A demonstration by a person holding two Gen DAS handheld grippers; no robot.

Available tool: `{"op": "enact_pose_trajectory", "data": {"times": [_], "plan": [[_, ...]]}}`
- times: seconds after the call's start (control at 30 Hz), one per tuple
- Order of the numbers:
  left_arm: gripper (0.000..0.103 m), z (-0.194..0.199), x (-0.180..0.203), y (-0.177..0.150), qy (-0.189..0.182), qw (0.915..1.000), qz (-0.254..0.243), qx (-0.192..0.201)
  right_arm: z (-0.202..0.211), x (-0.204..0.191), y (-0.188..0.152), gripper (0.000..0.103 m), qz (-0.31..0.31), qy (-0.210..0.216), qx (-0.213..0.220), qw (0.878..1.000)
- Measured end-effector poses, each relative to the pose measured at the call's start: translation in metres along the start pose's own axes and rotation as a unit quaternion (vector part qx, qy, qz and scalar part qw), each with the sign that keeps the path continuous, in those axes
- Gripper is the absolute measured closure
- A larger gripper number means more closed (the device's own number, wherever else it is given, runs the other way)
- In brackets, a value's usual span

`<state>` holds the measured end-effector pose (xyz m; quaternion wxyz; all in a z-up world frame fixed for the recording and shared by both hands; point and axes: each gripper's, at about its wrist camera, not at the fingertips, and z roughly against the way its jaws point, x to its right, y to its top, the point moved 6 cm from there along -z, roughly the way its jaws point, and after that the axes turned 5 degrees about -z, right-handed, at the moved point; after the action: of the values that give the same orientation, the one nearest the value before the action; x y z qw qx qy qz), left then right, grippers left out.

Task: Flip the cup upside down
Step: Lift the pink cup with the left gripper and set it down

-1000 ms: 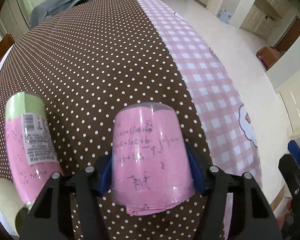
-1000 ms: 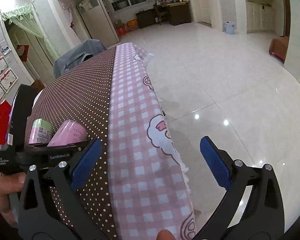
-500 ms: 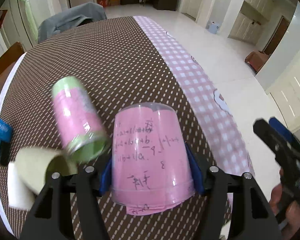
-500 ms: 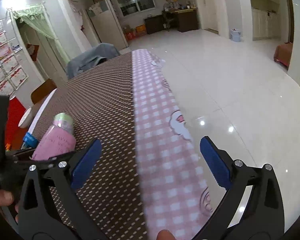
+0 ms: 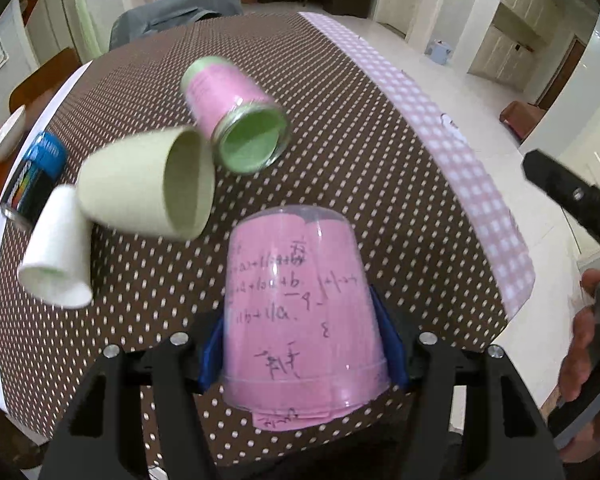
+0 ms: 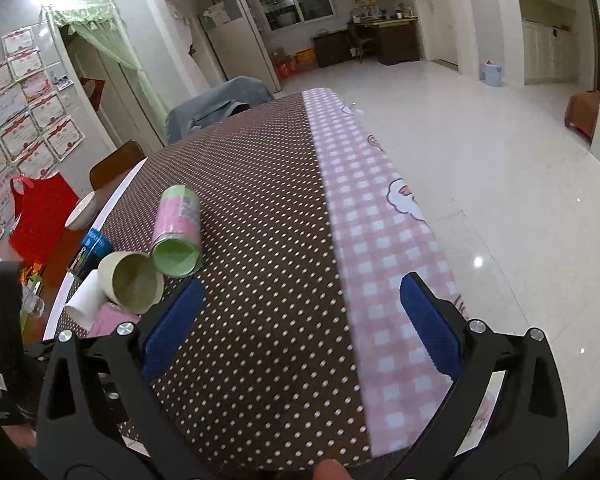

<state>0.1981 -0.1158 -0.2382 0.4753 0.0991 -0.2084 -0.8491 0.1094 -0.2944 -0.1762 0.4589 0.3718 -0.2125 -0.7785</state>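
Clamping the pink cup (image 5: 300,312) between their blue pads, the left tongs (image 5: 302,354) hold it mouth-down above the dotted counter (image 5: 340,160). At 10 o'clock from it lie a cream cup (image 5: 140,188) and a white cup (image 5: 58,252), with a pink-and-green can (image 5: 236,116) on its side at 11 o'clock. The right tongs (image 6: 300,320) stand apart, holding nothing, over the counter's edge.
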Motion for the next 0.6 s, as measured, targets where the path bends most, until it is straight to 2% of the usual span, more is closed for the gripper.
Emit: {"op": "enact_pose_trajectory", "data": {"times": [0.13, 0.3, 0.37, 0.4, 0.43, 0.6], "plan": [[0.040, -0.017, -0.007, -0.021, 0.011, 0.9997, 0.012, -0.018, 0.000, -0.008, -0.006, 0.006, 0.003, 0.012, -0.005, 1.000], [0.039, -0.030, -0.017, -0.024, 0.019, 0.9991, 0.027, -0.026, -0.002, -0.015, -0.013, 0.006, 0.008, 0.020, -0.009, 1.000], [0.034, -0.030, -0.018, -0.024, 0.025, 0.9990, 0.027, -0.026, -0.003, -0.017, -0.016, 0.006, 0.007, 0.021, -0.012, 1.000], [0.024, -0.029, -0.019, -0.024, 0.028, 0.9990, 0.026, -0.024, -0.003, -0.017, -0.016, 0.006, 0.006, 0.024, -0.015, 1.000], [0.019, -0.027, -0.018, -0.024, 0.035, 0.9990, 0.020, -0.019, -0.004, -0.018, -0.017, 0.006, 0.004, 0.026, -0.017, 0.999], [0.014, -0.013, -0.013, -0.036, 0.036, 0.9993, 0.006, -0.007, -0.006, -0.025, -0.022, 0.006, 0.001, 0.040, -0.029, 0.999]]}}
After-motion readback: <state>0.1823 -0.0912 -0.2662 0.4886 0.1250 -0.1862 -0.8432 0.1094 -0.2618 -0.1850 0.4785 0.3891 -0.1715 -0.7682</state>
